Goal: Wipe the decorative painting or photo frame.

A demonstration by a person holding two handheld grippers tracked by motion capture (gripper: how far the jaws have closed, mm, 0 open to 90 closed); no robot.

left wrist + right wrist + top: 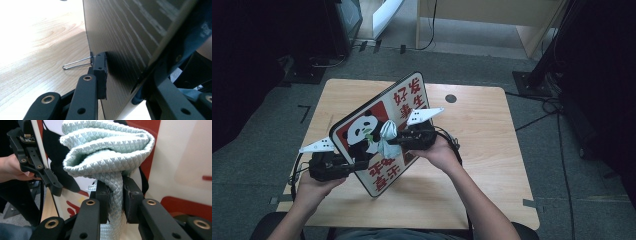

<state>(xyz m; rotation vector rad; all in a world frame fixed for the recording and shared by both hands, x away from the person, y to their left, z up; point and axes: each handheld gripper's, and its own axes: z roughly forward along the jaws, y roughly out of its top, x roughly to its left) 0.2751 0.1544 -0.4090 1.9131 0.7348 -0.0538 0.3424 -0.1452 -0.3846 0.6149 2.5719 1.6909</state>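
The cloth [107, 152] was pale green fabric with a raised, quilted diamond weave; the sign [379, 132] bore a smooth, glossy printed face and a dark wood-grain back; the table [482, 145] was light, matt wood laminate.

Left gripper [354, 165] clamped, right gripper [394, 141] pinched tight

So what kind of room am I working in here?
Probably a lab or recording workspace: a small wooden table on grey carpet, loose cables on the floor, and dark stands around it.
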